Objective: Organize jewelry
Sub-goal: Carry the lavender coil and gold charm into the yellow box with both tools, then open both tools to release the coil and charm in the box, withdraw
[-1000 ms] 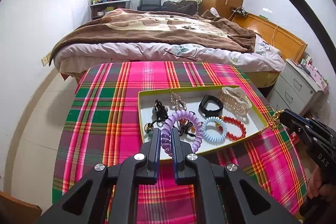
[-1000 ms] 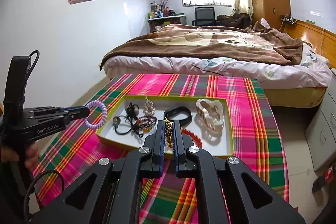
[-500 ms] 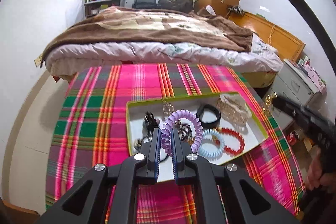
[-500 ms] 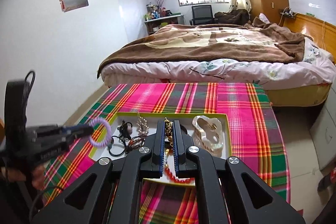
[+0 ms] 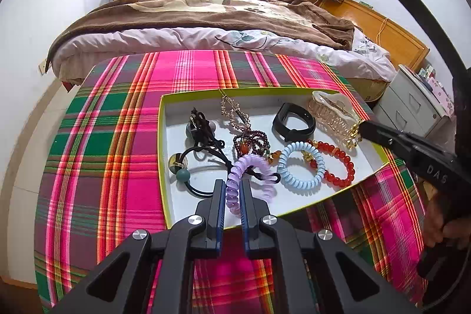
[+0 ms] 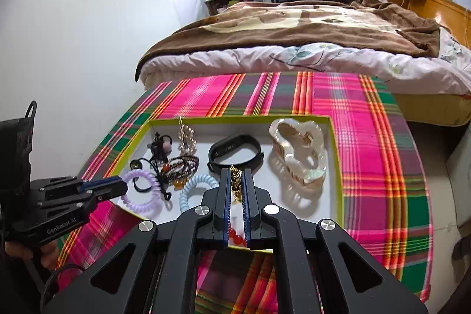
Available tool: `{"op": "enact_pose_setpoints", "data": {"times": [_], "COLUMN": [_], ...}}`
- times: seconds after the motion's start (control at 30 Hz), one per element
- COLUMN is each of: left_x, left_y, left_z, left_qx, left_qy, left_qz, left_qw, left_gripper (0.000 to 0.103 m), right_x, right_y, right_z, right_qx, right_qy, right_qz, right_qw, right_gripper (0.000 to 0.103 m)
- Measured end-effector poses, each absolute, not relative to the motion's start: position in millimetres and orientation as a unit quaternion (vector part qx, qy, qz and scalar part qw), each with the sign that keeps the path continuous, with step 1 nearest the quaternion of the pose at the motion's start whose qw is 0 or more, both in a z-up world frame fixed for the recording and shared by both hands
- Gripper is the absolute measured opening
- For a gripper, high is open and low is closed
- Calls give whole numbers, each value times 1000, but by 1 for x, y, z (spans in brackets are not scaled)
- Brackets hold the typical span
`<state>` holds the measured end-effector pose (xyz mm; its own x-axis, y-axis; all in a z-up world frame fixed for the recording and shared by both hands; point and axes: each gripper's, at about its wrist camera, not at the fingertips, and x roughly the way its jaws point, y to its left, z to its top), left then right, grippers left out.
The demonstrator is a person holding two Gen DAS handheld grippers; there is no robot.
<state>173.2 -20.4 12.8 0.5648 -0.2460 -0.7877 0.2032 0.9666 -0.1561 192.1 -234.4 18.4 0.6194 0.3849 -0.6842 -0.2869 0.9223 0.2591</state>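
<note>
A: Where is the purple spiral hair tie (image 5: 250, 175) relative to the left gripper (image 5: 232, 190)?

B: Pinched between its jaws, which are closed on one side of the coil. The rest of the loop sticks out past the tips and reaches the near part of the tray (image 5: 164, 119), on the worktop's plaid cloth (image 5: 117, 137).

A: And the right gripper (image 6: 235, 184)?

B: Its jaws are shut on a gold chain (image 6: 236, 181), a run of small shiny metal links standing between the ribbed blue pads, over the tray's near edge.

A: What lies inside the tray?

B: A pale blue spiral hair tie (image 5: 301, 164), glossy and coiled like a phone cord, touching a red bead bracelet (image 5: 335, 164) of round, shiny beads. Behind them a black band (image 5: 294, 122), smooth and matte, and a pearly claw hair clip (image 6: 298, 152) with long teeth. On the left, black elastic hair ties (image 5: 203, 149) with round stone-like beads, tangled with a dark maroon beaded strand (image 5: 250, 141). A small sparkly gold piece (image 5: 234, 108) lies at the back.

A: The tray itself?

B: Shallow, rectangular, white inside with a yellow-green rim.
</note>
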Motion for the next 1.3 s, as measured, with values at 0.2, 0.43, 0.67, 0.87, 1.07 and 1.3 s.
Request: {"op": "enact_pose_setpoints", "data": {"times": [0.2, 0.43, 0.67, 0.87, 1.07, 1.3], "left_x": [176, 180, 180, 181, 180, 180], "left_y": [-22, -21, -23, -22, -19, -18], "left_z": [6, -1, -2, -3, -3, -2], "left_qx": [-27, -28, -26, -29, -34, -37], "left_qy": [456, 465, 464, 466, 468, 468], "left_qz": [-126, -120, -122, -118, -115, -115], "left_qw": [880, 877, 877, 876, 876, 876], "left_gripper": [9, 9, 9, 10, 15, 29], "right_x": [198, 200, 200, 197, 197, 195], "right_y": [-232, -228, -225, -222, -222, -222], "right_z": [4, -9, -16, -15, -14, -13], "right_qx": [56, 47, 36, 27, 26, 30], "right_qy": [414, 430, 436, 435, 434, 433], "right_qz": [183, 182, 179, 175, 176, 175], "right_qw": [890, 883, 881, 883, 883, 884], "right_gripper": [7, 7, 7, 7, 8, 12]}}
